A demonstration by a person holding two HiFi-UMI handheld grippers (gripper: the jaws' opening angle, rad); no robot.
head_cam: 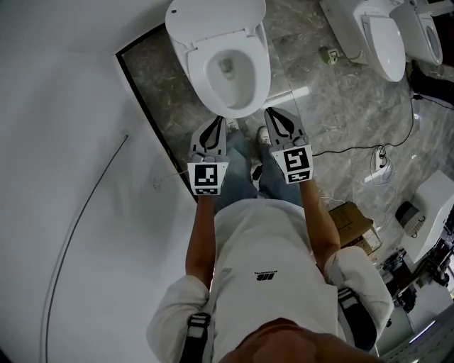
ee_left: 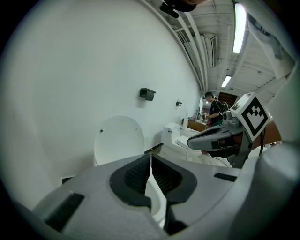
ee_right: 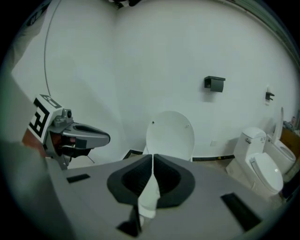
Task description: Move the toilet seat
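Observation:
A white toilet (head_cam: pixel 227 71) stands against the wall, its lid (head_cam: pixel 213 18) raised and its ring seat lying on the bowl. My left gripper (head_cam: pixel 218 119) is shut and empty, just short of the bowl's front rim on its left. My right gripper (head_cam: pixel 272 111) is also shut and empty, at the front rim's right side. Neither touches the seat as far as I can see. The left gripper view has its shut jaws (ee_left: pixel 151 157) pointing at the upright lid (ee_left: pixel 119 138). In the right gripper view the closed jaws (ee_right: pixel 153 157) face the same lid (ee_right: pixel 170 133).
Two more toilets (head_cam: pixel 376 39) stand to the right. Cables (head_cam: pixel 383 152) lie on the grey floor, with a cardboard box (head_cam: pixel 351 223) behind me. A white wall runs along the left; a black holder (ee_right: pixel 214 83) hangs on it. A person (ee_left: pixel 213 108) stands far off.

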